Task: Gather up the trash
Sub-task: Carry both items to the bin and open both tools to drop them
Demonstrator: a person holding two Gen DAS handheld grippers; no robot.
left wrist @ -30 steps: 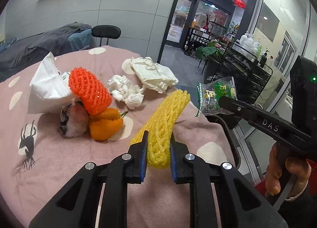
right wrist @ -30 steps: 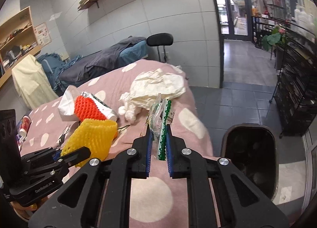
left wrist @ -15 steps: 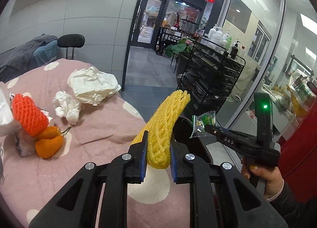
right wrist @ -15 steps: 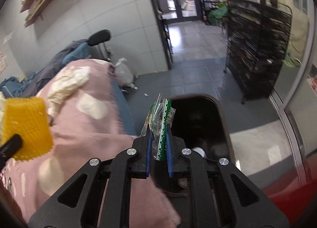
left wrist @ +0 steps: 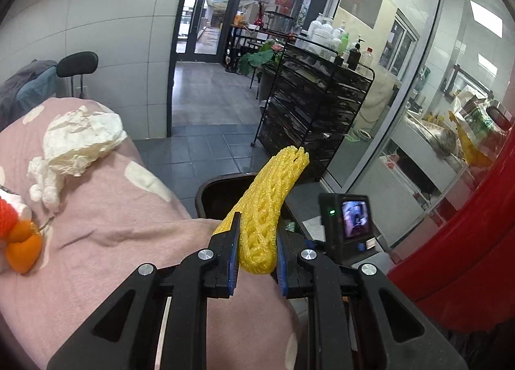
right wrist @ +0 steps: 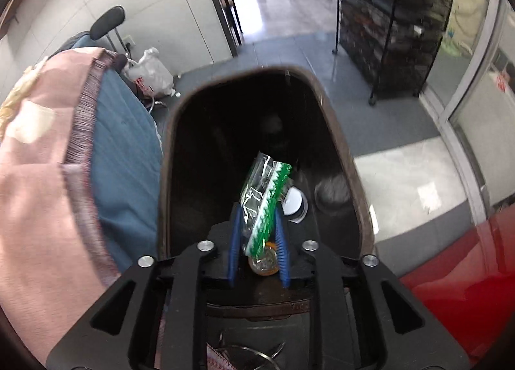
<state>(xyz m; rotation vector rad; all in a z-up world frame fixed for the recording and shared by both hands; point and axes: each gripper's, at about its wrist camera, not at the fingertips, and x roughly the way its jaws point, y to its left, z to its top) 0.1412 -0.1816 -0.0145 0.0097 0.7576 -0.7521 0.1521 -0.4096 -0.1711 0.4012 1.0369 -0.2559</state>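
Observation:
My left gripper [left wrist: 257,243] is shut on a yellow foam fruit net [left wrist: 268,206] and holds it over the pink table's edge, near the dark trash bin [left wrist: 219,191]. My right gripper [right wrist: 257,235] hangs over the open bin [right wrist: 341,144]. Its jaws have parted, and the clear and green plastic wrapper [right wrist: 262,206] sits loosely between the blue pads. The right gripper's camera body [left wrist: 349,220] shows in the left wrist view, beside the bin.
On the pink tablecloth [left wrist: 106,209] lie crumpled white paper [left wrist: 80,141], a tissue wad [left wrist: 45,183], an orange pepper [left wrist: 24,246] and a red foam net [left wrist: 8,217]. A black wire shelf [left wrist: 309,112] and a red surface [left wrist: 466,241] stand nearby. Trash lies inside the bin.
Both grippers have swung right from the table toward the bin. The right gripper now points down into the bin and its jaws have opened around the wrapper.

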